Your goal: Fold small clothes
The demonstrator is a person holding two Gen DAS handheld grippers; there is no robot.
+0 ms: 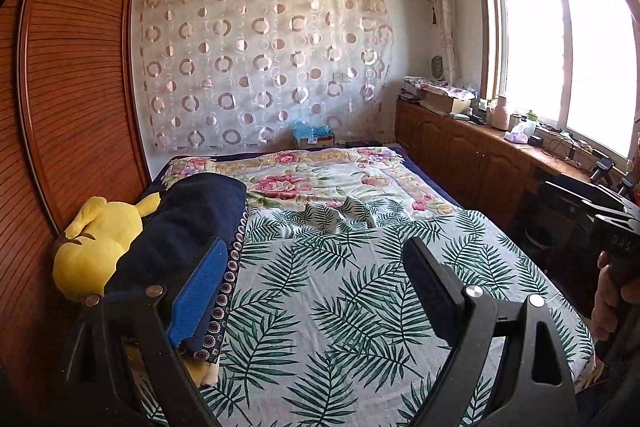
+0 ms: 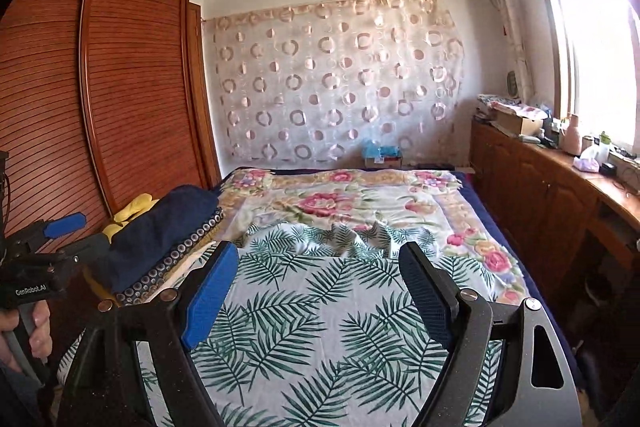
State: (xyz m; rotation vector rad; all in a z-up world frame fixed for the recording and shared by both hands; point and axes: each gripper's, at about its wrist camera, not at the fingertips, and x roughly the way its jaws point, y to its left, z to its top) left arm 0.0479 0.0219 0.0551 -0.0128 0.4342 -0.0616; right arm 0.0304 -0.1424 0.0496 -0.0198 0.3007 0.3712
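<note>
My left gripper [image 1: 316, 291] is open and empty, held above the leaf-print sheet [image 1: 340, 307] on the bed. My right gripper [image 2: 320, 291] is also open and empty above the same sheet [image 2: 332, 327]. A small leaf-print piece of cloth [image 1: 334, 213] lies crumpled at the sheet's far edge, well ahead of both grippers; in the right wrist view it shows as a rumpled fold [image 2: 352, 235]. The left gripper also shows at the left edge of the right wrist view [image 2: 60, 231]. The right gripper's body shows at the right edge of the left wrist view [image 1: 600, 215].
A folded navy blanket [image 1: 188, 223] and a yellow plush toy [image 1: 96, 247] lie along the bed's left side by the wooden wardrobe [image 1: 72, 87]. A floral quilt [image 1: 312, 175] covers the far bed. A cluttered wooden cabinet [image 1: 480, 151] runs along the right under the window.
</note>
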